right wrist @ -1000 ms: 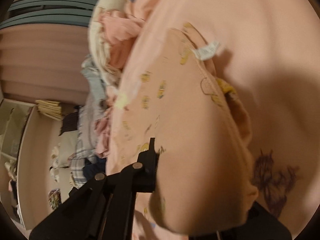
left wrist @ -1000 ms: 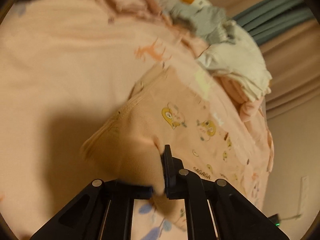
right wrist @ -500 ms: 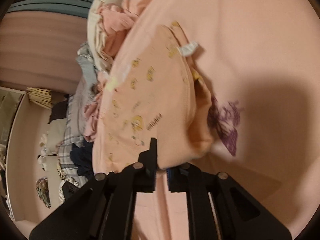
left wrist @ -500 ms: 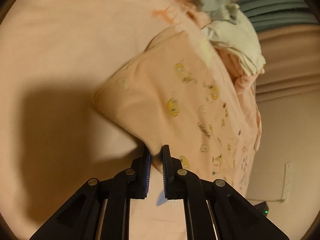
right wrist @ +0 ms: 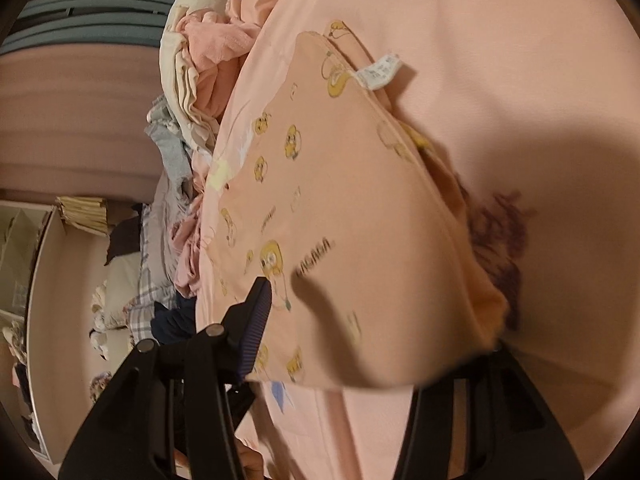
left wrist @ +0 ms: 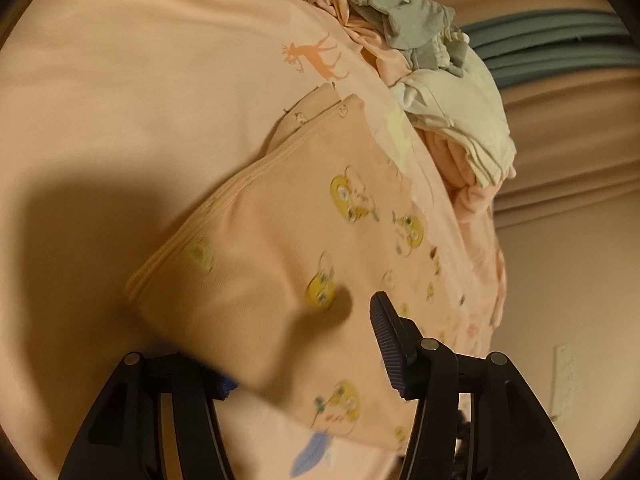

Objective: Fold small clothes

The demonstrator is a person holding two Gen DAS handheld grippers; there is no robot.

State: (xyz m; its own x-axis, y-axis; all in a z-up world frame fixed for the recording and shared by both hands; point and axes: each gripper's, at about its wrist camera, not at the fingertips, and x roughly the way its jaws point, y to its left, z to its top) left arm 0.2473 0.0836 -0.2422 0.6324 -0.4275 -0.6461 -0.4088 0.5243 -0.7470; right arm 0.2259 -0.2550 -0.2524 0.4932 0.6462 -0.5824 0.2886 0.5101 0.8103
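The word "SAGAGA" is printed in dark capitals on the peach garment [right wrist: 340, 216], lower centre of the right wrist frame; a white care tag [right wrist: 380, 72] at the garment's upper edge bears print too small to read.

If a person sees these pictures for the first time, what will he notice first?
First, the peach garment with yellow cartoon prints, lying folded on the pink sheet and filling both views. Next, the pile of unfolded clothes beyond it, and the white label at its far edge.

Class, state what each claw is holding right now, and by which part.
Nothing is held: the left claw and right claw both stand open around the folded peach garment's near edge.
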